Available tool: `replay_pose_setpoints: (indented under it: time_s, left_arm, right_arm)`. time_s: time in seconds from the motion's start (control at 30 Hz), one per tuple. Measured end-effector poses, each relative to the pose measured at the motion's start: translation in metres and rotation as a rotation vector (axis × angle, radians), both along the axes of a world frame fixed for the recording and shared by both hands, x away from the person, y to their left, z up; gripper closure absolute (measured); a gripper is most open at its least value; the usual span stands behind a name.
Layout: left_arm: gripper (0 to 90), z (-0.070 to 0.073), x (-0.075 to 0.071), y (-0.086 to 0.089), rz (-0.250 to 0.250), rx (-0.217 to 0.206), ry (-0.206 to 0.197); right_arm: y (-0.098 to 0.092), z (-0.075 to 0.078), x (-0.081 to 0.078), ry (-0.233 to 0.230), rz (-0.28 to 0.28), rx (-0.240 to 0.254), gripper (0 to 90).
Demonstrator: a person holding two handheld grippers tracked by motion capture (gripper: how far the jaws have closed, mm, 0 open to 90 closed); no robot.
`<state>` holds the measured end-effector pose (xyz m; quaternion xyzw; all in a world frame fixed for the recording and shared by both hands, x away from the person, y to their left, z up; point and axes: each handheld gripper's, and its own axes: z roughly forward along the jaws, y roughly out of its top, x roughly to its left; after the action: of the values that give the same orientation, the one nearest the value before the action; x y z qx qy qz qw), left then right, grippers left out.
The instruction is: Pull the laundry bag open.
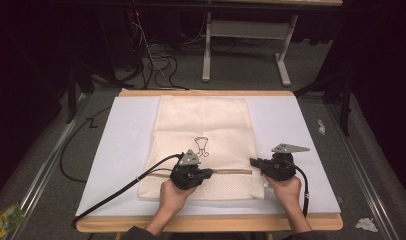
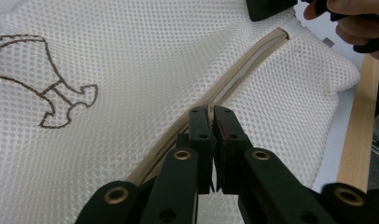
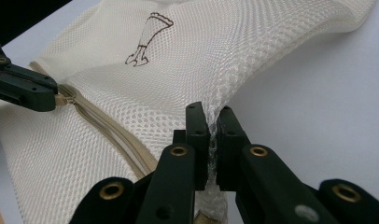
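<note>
A cream mesh laundry bag [image 1: 201,125] with a small brown drawing [image 1: 202,145] lies flat on the white mat. A beige zipper [image 1: 232,171] runs across its near end. My left gripper [image 1: 209,173] is shut on the zipper pull; in the left gripper view its jaws [image 2: 210,114] meet right on the zipper line [image 2: 253,60]. My right gripper [image 1: 253,161] is shut on the mesh at the bag's right edge, near the zipper's end. In the right gripper view a fold of mesh [image 3: 234,70] is pinched between that gripper's [image 3: 210,116] jaws, and the left gripper [image 3: 33,91] shows at the left.
The white mat [image 1: 291,125] covers a wooden table whose edge [image 1: 211,224] faces the person. Black cables [image 1: 116,192] trail off the left side. On the floor lie a green packet [image 1: 6,220] and crumpled paper [image 1: 366,225]. A table frame [image 1: 246,45] stands behind.
</note>
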<state>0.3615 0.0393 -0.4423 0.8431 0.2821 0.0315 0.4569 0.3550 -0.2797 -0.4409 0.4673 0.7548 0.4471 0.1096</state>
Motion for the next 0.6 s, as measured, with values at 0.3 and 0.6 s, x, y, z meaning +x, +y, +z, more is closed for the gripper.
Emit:
replay_pose_setpoints:
  time_s: [0.3, 0.6]
  left_arm:
    - [86.9, 0.003, 0.001, 0.016, 0.018, -0.023, 0.005]
    - [86.8, 0.006, -0.001, 0.023, 0.024, -0.026, -0.003]
  right_arm:
    - [-0.001, 0.0, 0.0, -0.001, -0.005, 0.001, 87.5]
    - [0.001, 0.0, -0.001, -0.003, 0.003, -0.009, 87.4]
